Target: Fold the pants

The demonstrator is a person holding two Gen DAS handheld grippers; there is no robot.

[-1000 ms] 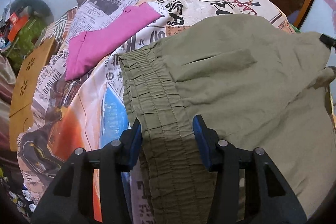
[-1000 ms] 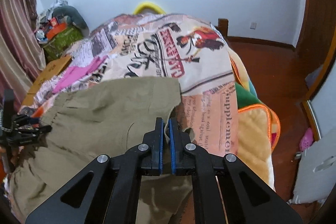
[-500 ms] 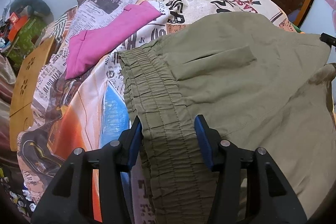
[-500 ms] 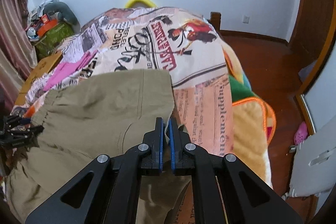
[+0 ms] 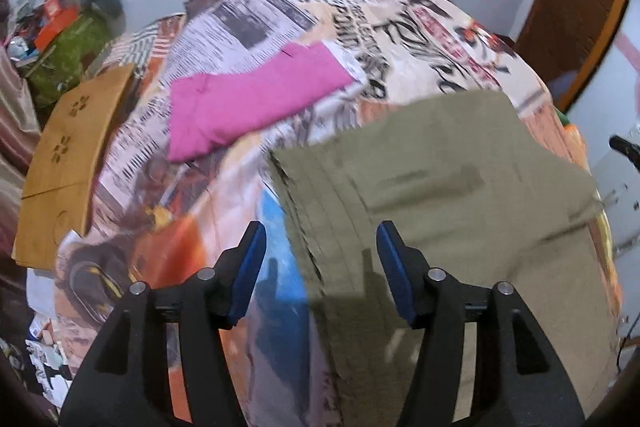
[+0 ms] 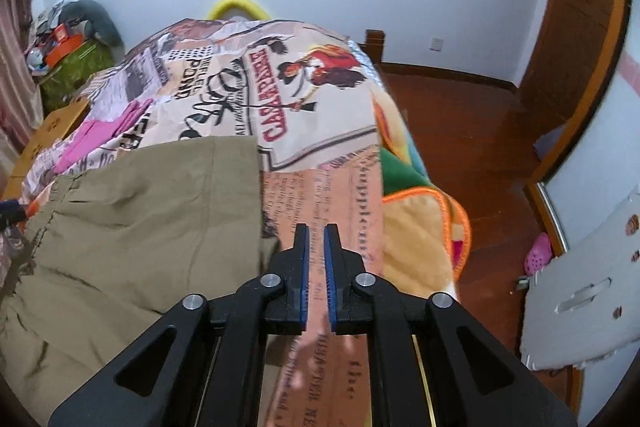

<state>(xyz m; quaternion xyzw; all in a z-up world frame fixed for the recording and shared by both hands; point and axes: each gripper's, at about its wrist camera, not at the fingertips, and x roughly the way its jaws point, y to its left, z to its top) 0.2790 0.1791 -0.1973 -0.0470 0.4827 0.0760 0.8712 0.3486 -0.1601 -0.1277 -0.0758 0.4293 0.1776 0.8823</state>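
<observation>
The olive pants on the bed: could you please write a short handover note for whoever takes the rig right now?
Left claw: open, holding nothing, above the elastic waistband edge of the olive pants.
Right claw: nearly shut with a thin gap, nothing in it, over the printed bedspread just right of the pants.
The pants lie on the bedspread, one fold apparently made; both claws are clear of the cloth. A pink garment lies folded beyond them.
Left to do: probably regrasp and make the next fold, then smooth the wrinkles.
</observation>
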